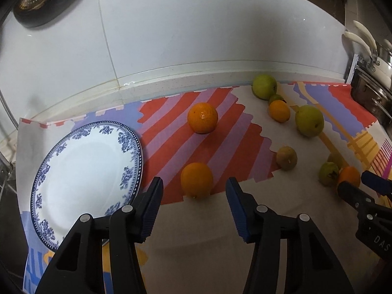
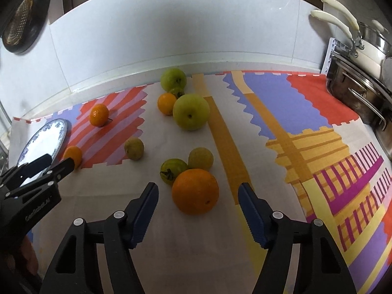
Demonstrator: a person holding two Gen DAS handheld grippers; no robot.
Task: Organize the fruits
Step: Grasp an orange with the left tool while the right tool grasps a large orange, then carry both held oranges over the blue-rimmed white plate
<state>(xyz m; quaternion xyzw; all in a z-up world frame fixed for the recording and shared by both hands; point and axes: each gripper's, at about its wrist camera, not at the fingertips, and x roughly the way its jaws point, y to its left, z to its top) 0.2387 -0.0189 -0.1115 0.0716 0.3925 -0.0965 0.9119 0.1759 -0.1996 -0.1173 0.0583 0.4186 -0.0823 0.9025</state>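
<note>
A blue-and-white plate lies empty at the left of the patterned cloth; it also shows in the right wrist view. My left gripper is open, its fingers on either side of a near orange. A second orange sits farther back. My right gripper is open, just in front of a large orange, with a green tomato and a brownish fruit behind it. Green apples, a small orange and another brownish fruit lie farther back.
White tiled wall runs along the back of the counter. Steel pots with white handles stand at the right edge. A dark colander hangs at upper left. A metal rack edge is at far left.
</note>
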